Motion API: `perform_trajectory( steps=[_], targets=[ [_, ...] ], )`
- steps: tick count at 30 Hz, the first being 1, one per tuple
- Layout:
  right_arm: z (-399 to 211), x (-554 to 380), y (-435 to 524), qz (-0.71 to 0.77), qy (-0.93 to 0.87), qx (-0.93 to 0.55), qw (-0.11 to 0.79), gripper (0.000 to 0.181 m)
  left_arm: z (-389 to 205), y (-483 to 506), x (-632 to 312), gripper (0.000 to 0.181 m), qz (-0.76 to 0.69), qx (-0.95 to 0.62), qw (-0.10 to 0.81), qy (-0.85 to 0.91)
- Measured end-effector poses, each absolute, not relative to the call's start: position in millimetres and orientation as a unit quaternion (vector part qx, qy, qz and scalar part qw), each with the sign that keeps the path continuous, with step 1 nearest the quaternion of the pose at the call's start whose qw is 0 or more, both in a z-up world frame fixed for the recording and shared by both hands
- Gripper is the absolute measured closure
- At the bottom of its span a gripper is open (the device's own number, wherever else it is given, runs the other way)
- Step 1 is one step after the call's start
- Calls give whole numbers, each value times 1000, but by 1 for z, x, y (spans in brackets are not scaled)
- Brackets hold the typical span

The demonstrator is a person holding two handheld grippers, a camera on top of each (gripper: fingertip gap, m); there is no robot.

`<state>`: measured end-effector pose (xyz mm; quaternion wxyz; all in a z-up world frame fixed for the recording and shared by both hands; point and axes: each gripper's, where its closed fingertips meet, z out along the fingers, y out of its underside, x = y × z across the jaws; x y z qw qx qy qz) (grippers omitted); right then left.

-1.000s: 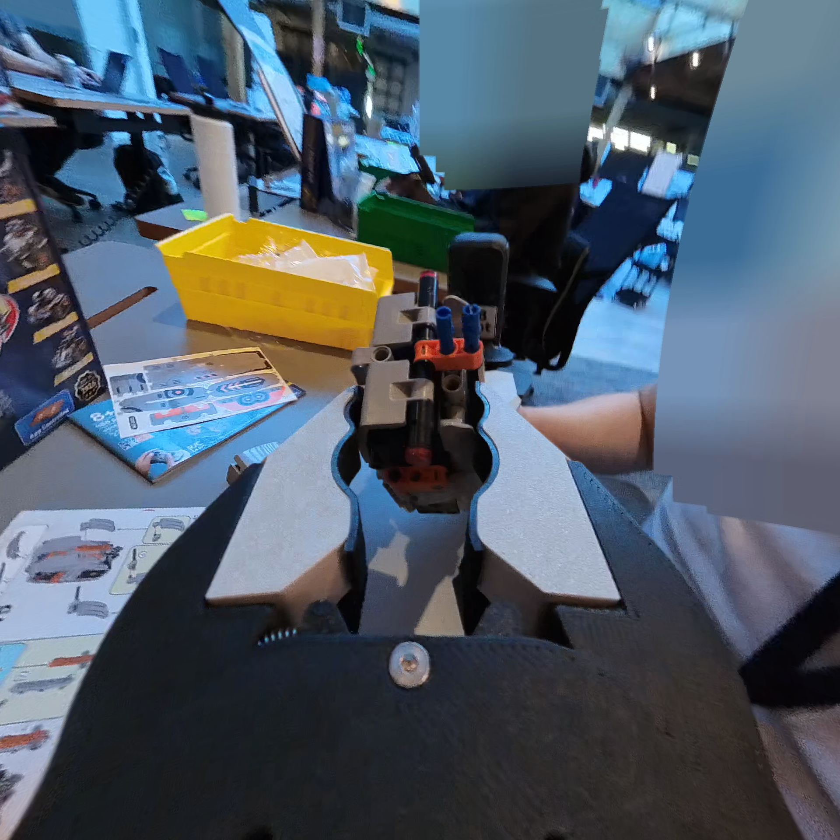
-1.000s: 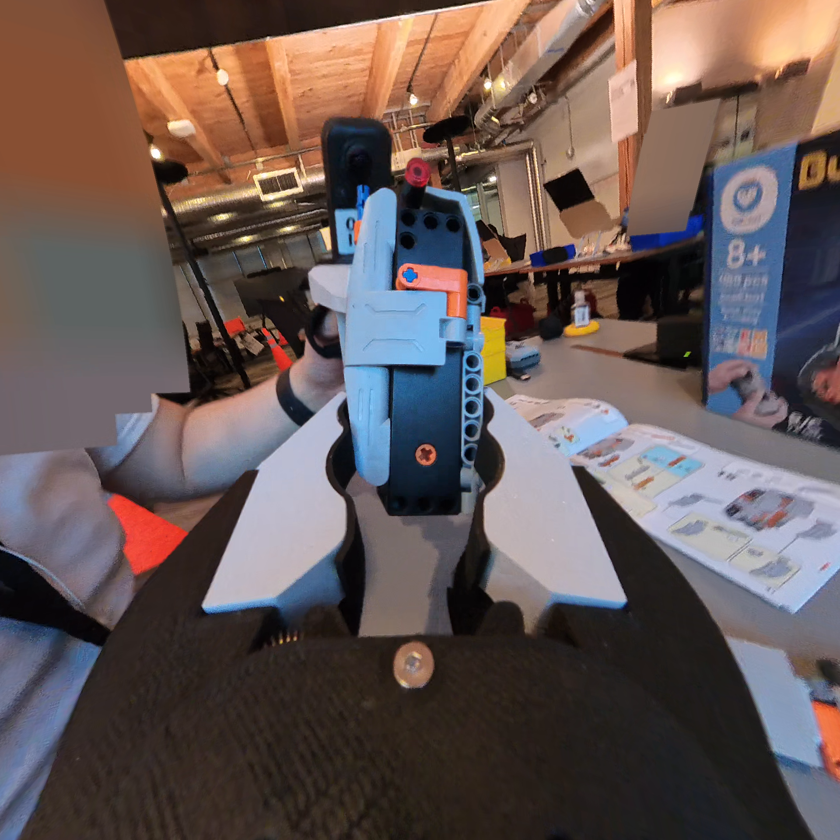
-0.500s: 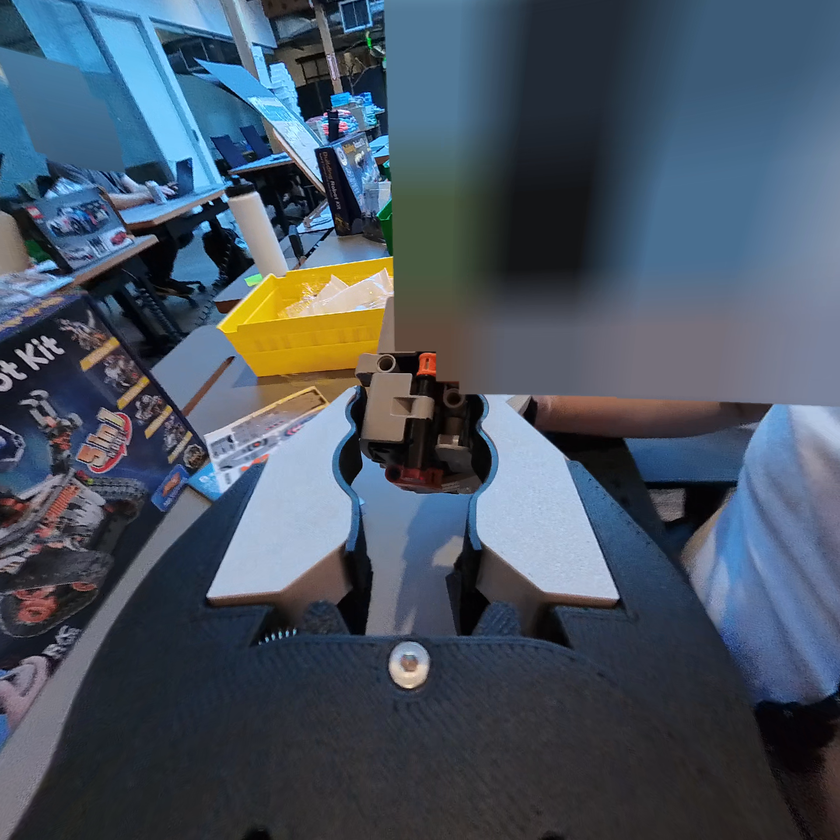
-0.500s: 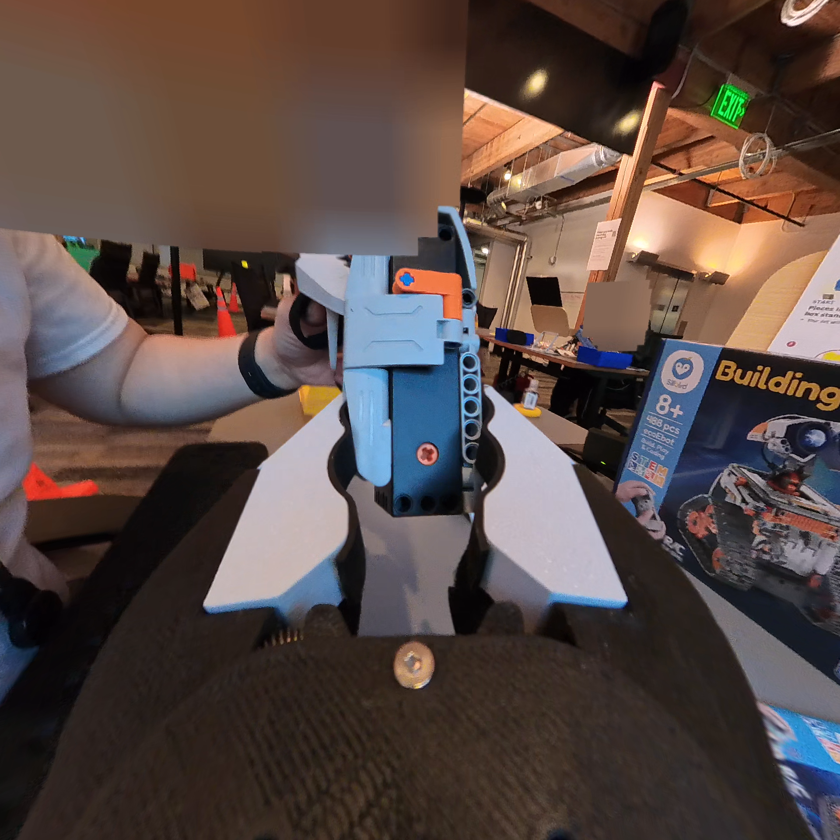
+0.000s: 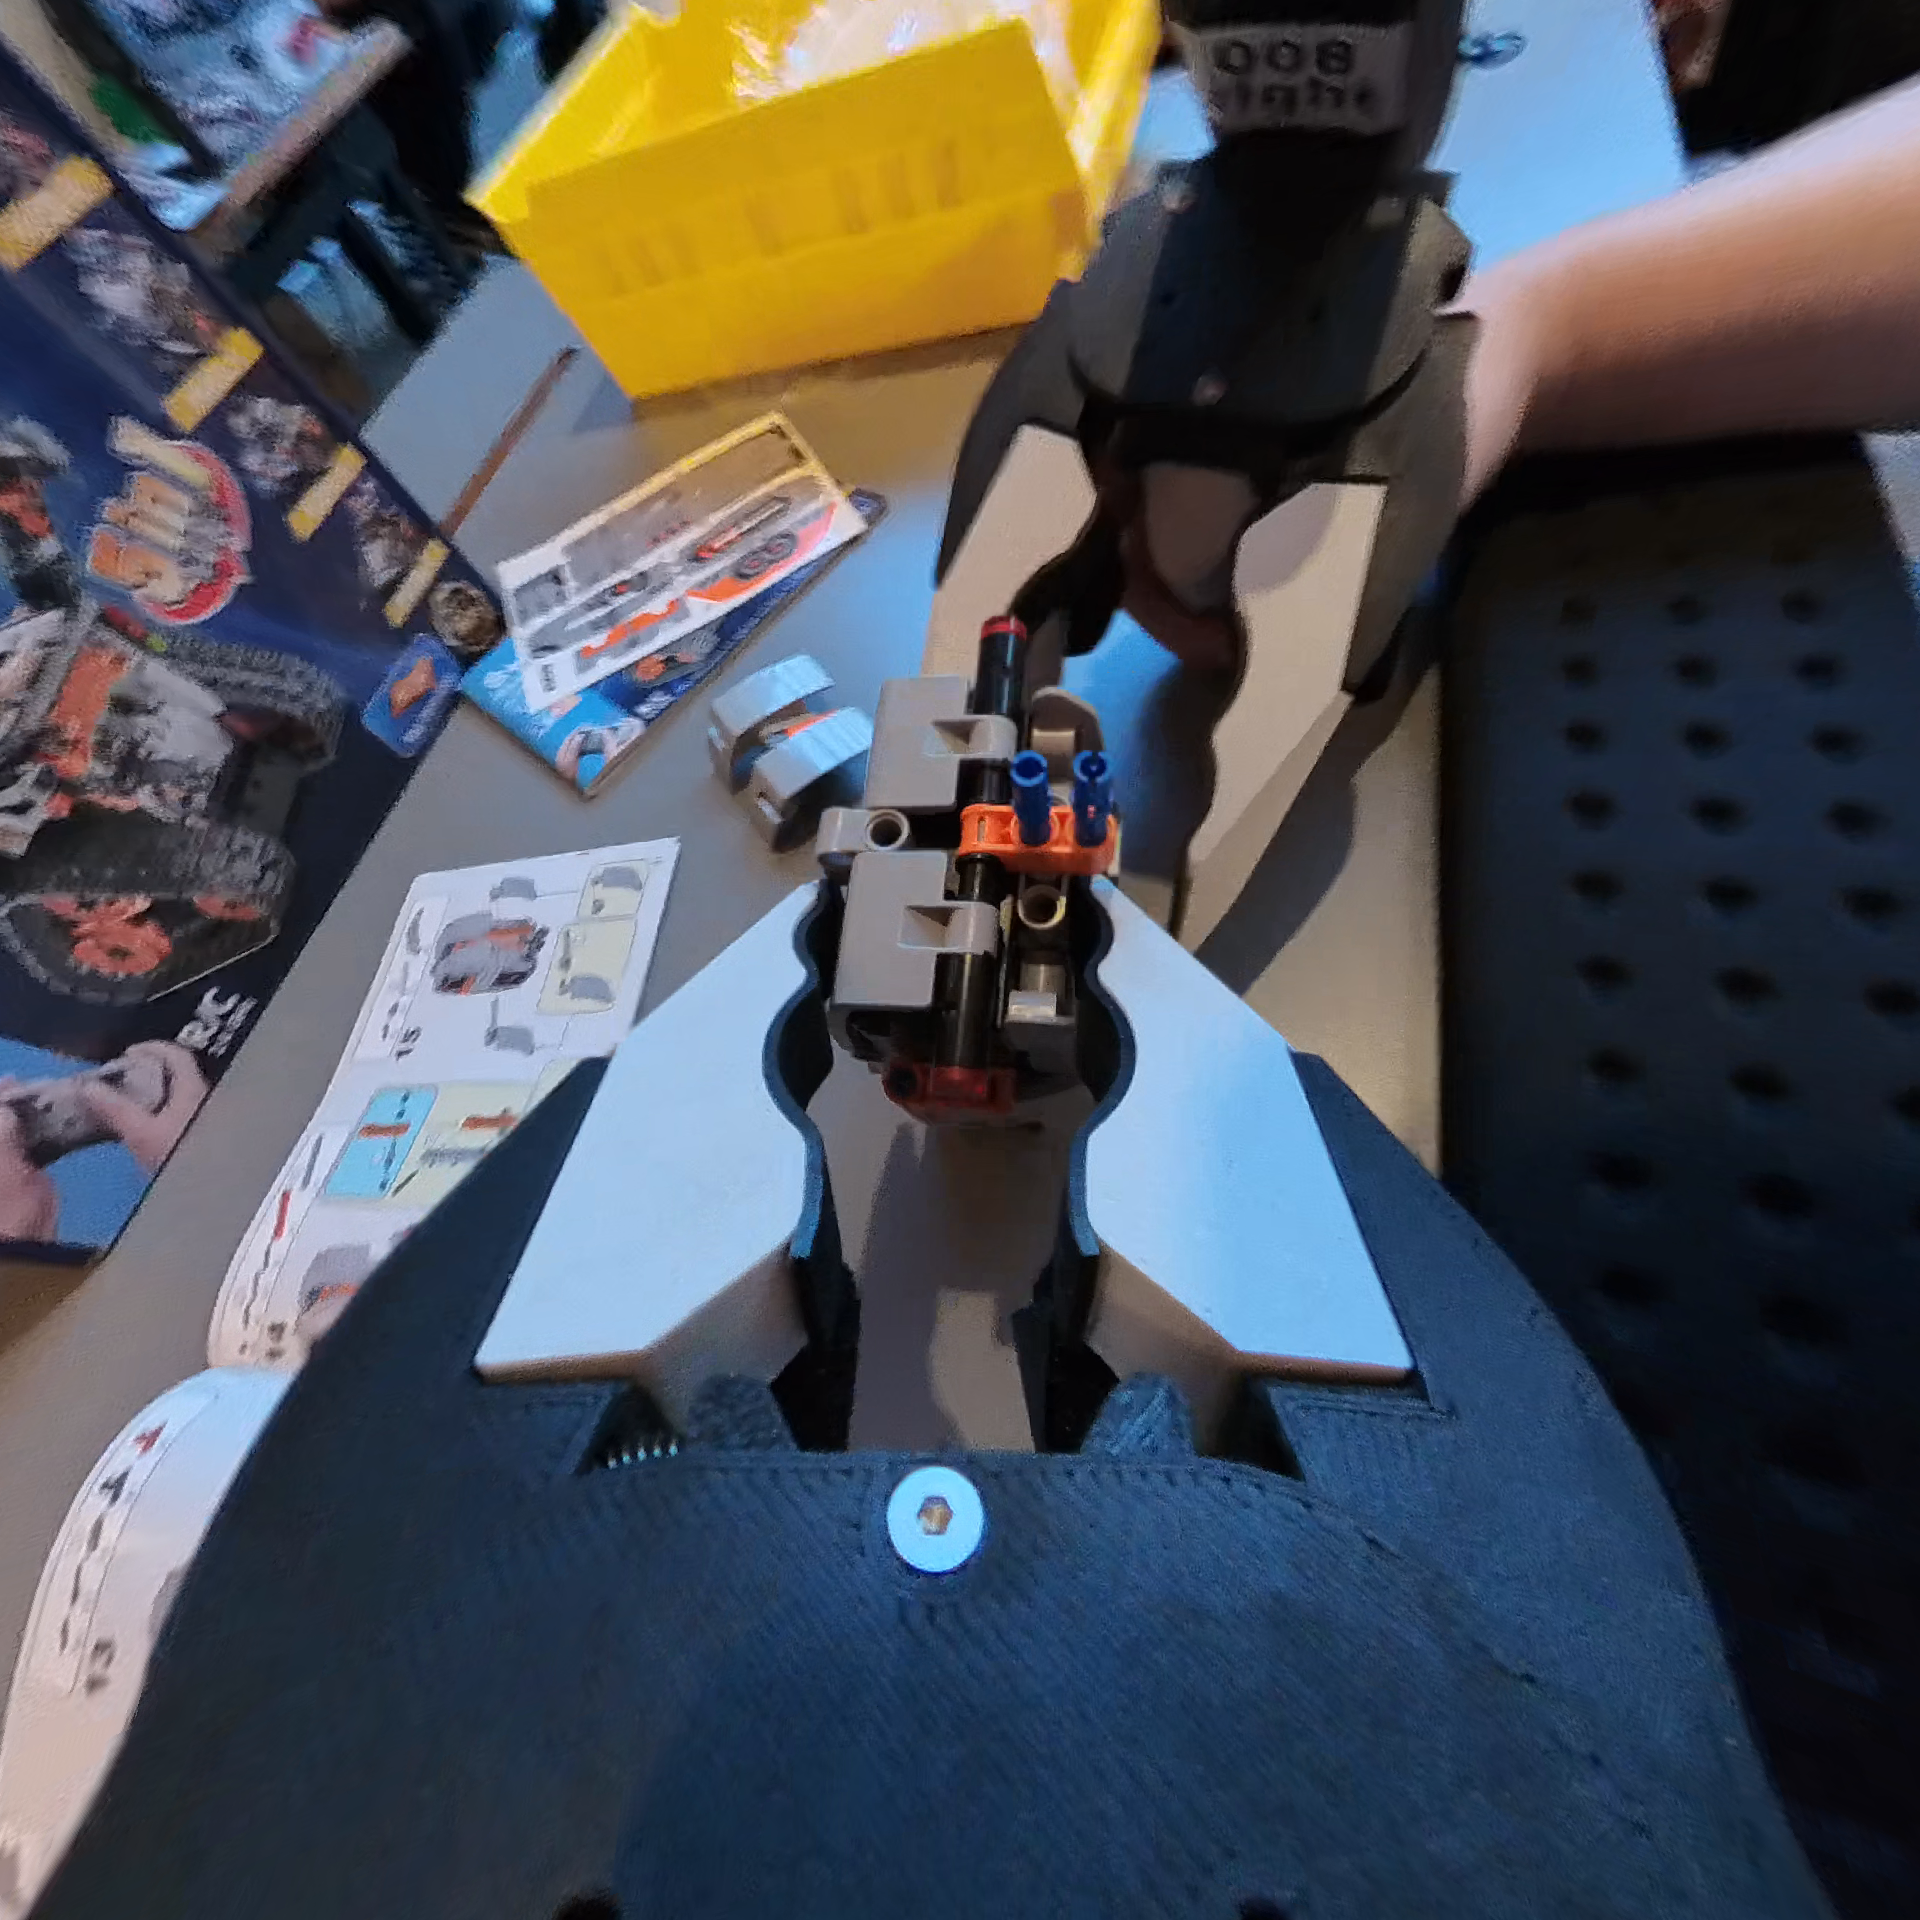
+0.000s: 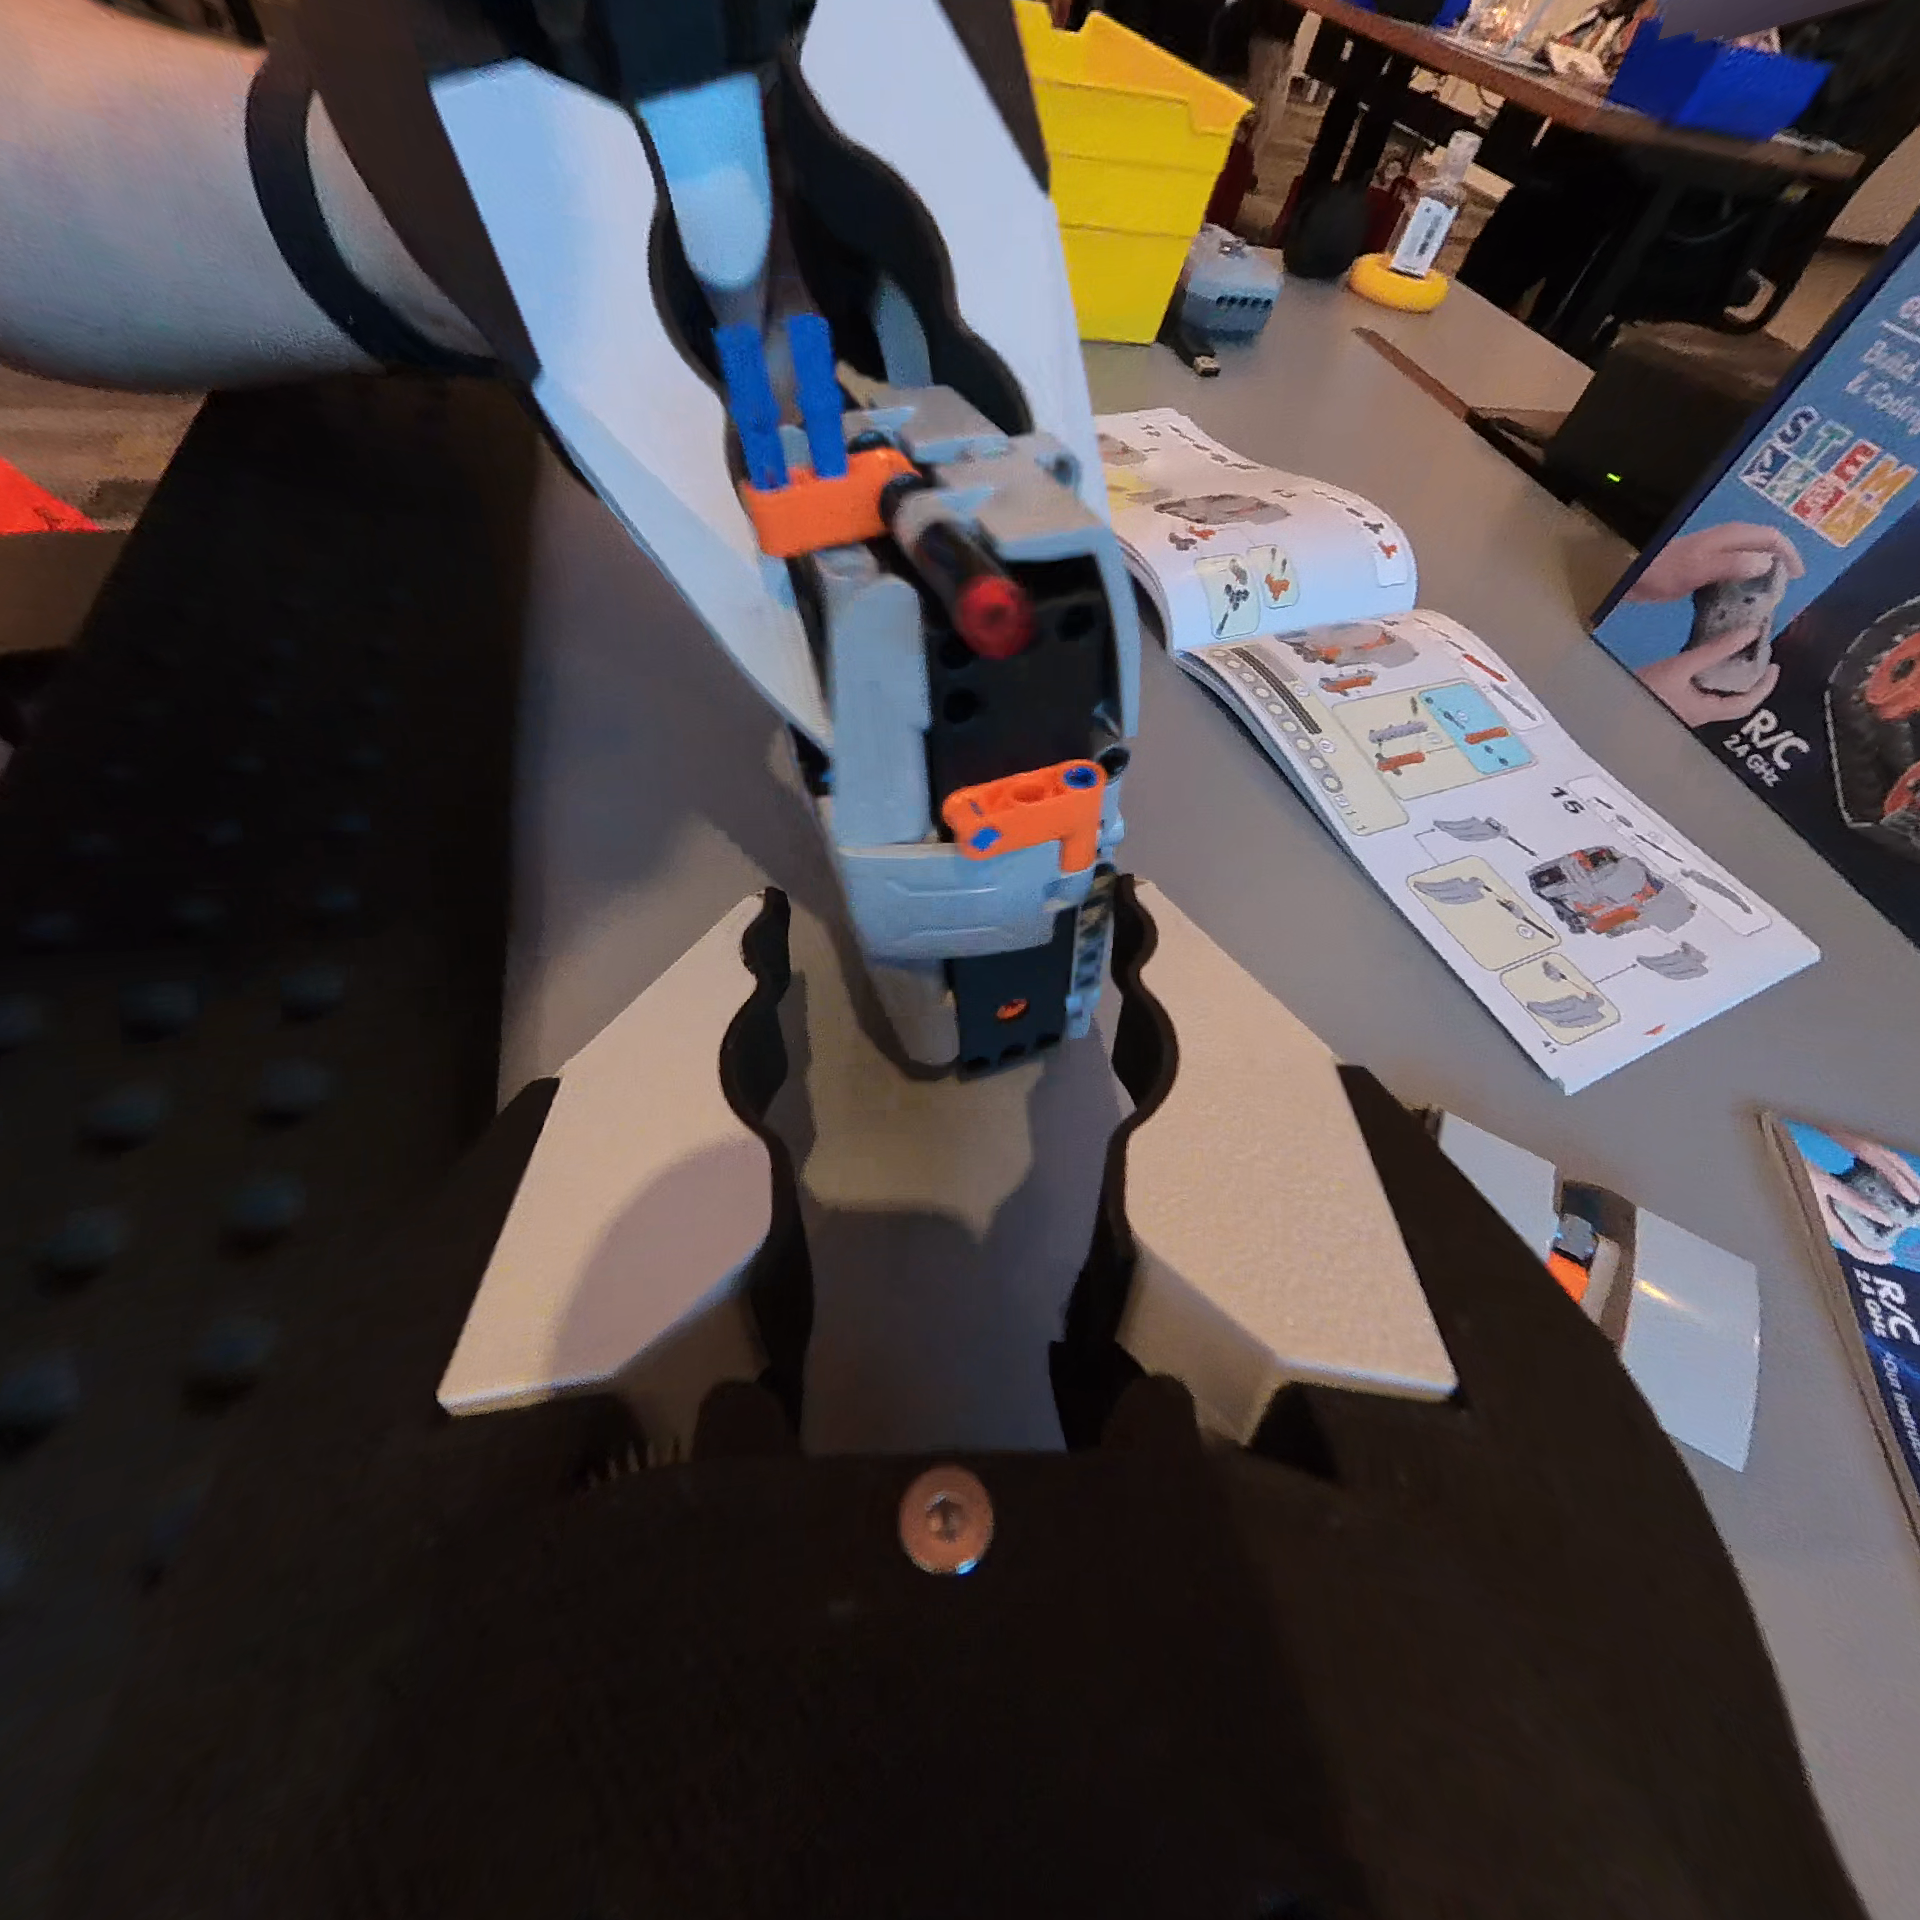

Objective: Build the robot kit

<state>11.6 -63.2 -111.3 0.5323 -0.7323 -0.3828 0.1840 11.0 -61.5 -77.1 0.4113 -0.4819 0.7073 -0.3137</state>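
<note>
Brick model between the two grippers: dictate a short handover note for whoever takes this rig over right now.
Left gripper: jaws shut on the brick model, holding it above the grey table.
Right gripper: jaws look open, with the model's other end between their tips and not clamped.
Model so far: grey panels, orange connectors, two blue pins, and a black axle with a red tip.
Loose: grey curved pieces lie on the table just beyond the model.
Nearby: open instruction booklet, kit box, yellow bin.
</note>
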Motion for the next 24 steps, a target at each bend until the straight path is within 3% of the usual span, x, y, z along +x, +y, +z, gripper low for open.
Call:
perform_trajectory(
  steps=[8,11,16,20,24],
  targets=[
    [-39,22,-62,97,-310,-686,651,121,-79,-41,20,138,-293,-549,396,675],
    [-16,17,-64,55,-297,-681,667,154,-80,-38,27,138,-296,-565,389,664],
    [-28,-3,-67,53,-369,-734,567,138,-78,-40,34,138,-324,-563,408,641],
    [-33,12,-65,-17,-471,-716,515,136,-77,-44,33,138,-317,-544,428,648],
    [-47,12,-67,7,-553,-710,436,138,-76,-48,33,138,-323,-527,437,654]
  ],
)
